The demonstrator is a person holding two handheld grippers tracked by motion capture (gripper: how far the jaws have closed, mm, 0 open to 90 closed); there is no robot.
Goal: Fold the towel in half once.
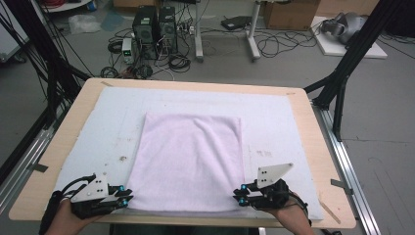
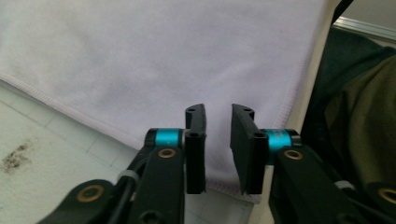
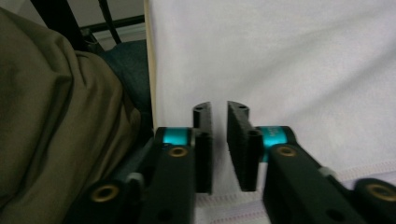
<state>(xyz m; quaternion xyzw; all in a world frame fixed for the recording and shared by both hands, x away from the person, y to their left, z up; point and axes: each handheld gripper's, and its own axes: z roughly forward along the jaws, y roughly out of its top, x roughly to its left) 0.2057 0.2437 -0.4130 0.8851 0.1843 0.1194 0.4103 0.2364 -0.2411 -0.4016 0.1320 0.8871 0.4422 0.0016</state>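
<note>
A pale lilac towel (image 1: 191, 161) lay flat on the white mat (image 1: 274, 122) covering the bench (image 1: 318, 147), its near edge close to the person. The left gripper (image 1: 126, 196) sat at the towel's near left corner and the right gripper (image 1: 241, 195) at its near right corner. In each gripper view the jaws stood narrowly apart, nothing pinched between them (the hem lay just under the tips). The step in hand looked like taking both near corners for a fold. Next, each gripper would need to close on its corner, then lift together towards the far edge.
</note>
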